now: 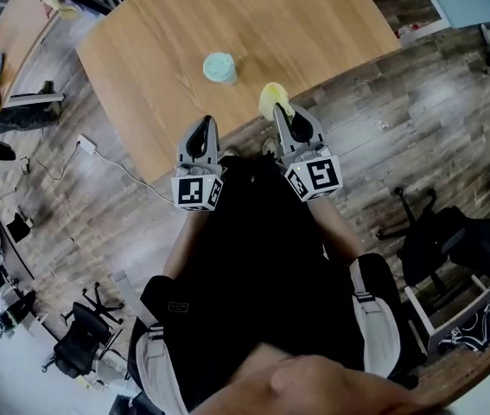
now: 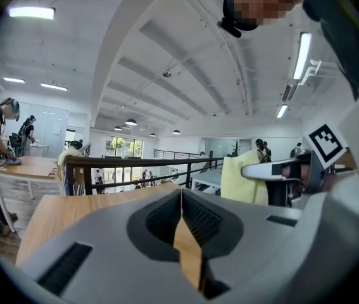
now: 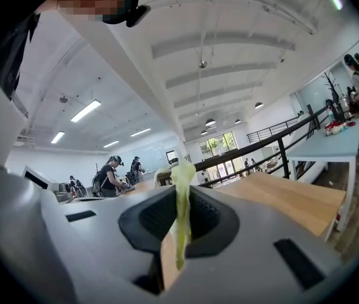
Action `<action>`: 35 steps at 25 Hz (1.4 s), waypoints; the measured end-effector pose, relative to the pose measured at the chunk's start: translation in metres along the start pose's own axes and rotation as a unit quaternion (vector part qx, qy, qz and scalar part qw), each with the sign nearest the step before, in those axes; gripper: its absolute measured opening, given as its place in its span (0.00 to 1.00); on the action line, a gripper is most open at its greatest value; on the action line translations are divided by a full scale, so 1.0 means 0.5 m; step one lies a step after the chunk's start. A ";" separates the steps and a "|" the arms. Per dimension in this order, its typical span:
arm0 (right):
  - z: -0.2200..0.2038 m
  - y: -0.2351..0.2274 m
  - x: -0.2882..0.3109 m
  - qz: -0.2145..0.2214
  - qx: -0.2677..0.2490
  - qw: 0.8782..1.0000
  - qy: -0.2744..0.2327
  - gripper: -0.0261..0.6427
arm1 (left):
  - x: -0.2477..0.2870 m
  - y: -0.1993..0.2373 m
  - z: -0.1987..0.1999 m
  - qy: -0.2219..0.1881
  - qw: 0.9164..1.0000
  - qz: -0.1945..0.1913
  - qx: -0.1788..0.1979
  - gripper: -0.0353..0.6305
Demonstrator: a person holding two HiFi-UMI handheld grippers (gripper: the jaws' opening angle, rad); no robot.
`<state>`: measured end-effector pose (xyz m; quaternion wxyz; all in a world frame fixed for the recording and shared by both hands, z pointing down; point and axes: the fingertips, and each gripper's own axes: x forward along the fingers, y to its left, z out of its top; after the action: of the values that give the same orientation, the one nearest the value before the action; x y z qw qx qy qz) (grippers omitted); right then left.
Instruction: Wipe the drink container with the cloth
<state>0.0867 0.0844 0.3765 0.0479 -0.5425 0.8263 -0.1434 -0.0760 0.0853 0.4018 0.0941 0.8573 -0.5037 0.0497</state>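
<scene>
cloth [image 3: 181, 195] is pinched between the closed jaws of the right gripper [image 1: 281, 115], a thin pale-yellow fold standing up past the tips; in the head view it bunches just over the near edge of the wooden table [image 1: 314, 24]. left gripper [image 1: 204, 128] has its jaws pressed together with nothing between them, and hangs beside the right one at the table edge. drink container [image 1: 219, 67], a pale teal round seen from above, stands on the table a little beyond both grippers, touched by neither. wiping looks not yet begun. to do it well, i'd judge the left should open and steady the container by its side so it can't tip or slide, while the right lays the loose cloth against the wall and top in firm overlapping strokes, keeping its pinch tight
</scene>
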 end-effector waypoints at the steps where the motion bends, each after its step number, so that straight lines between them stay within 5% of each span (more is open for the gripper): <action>1: -0.001 -0.006 0.006 0.001 0.003 1.000 0.004 0.10 | 0.008 0.003 -0.005 0.005 1.000 0.001 -0.001 0.09; 18: -0.099 -0.093 0.167 -0.009 0.049 0.995 0.086 0.10 | 0.202 0.110 -0.102 0.088 0.996 -0.016 -0.003 0.09; 31: -0.198 -0.106 0.264 -0.005 0.104 0.982 0.156 0.10 | 0.291 0.138 -0.217 0.218 0.973 -0.070 -0.022 0.09; 35: -0.244 -0.097 0.283 0.007 0.121 0.974 0.190 0.10 | 0.291 0.142 -0.230 0.228 0.971 -0.070 -0.028 0.09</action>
<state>0.0435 -0.0398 0.5180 -0.0438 -0.4898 0.8006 -0.3423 -0.0660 -0.0485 0.5482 0.2334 0.8537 -0.4088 0.2229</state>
